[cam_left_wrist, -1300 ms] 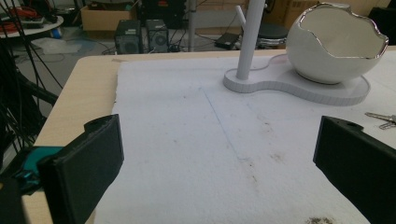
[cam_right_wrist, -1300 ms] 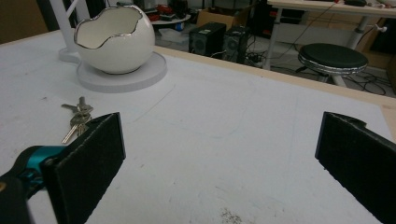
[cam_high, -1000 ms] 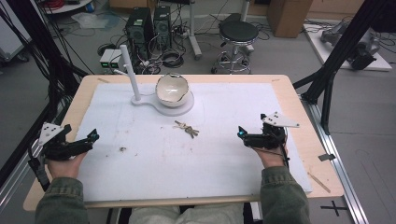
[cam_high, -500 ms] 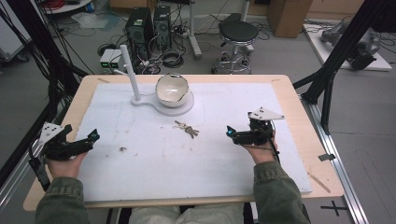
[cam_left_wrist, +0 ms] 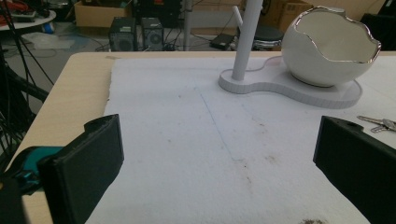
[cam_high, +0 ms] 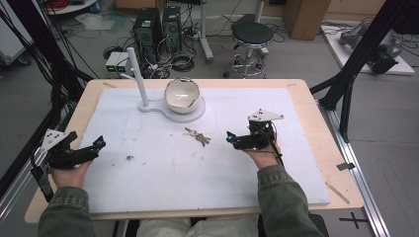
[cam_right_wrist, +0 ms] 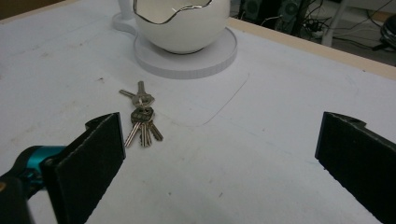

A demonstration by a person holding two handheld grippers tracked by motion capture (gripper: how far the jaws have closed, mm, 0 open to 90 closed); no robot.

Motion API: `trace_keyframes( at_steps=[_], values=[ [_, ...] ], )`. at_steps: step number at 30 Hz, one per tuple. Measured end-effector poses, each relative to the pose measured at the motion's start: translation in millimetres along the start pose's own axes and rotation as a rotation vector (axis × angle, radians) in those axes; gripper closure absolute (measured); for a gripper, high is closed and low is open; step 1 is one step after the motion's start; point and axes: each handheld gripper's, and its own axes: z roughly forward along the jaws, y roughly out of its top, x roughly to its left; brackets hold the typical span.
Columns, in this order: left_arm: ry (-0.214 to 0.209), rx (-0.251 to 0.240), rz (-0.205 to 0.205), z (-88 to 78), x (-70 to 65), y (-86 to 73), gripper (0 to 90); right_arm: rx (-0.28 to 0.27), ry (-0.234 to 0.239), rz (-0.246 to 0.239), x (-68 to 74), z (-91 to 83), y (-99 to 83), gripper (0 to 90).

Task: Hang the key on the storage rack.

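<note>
The right gripper [cam_high: 230, 139] has slid in from the table's right side to just beside the keys [cam_high: 197, 137], which lie just in front of the egg-shaped bowl [cam_high: 182, 95], jaws wide, likely lining up a pickup, while the left gripper [cam_high: 98, 145] waits wide open, well left of the keys.

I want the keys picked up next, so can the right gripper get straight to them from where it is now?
Probably yes. The right gripper is open and aimed at the keys, which lie flat on bare white mat with nothing between; the egg-shaped bowl sits beyond them.
</note>
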Motion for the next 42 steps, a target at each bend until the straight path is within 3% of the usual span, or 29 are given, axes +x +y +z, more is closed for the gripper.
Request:
trace_keyframes(
  at_steps=[42],
  values=[
    [-0.007, -0.002, 0.001, 0.7, 0.3, 0.0, 2.2, 0.140, 0.102, -0.066, 38.6, 72.1, 26.1, 0.5]
  ],
)
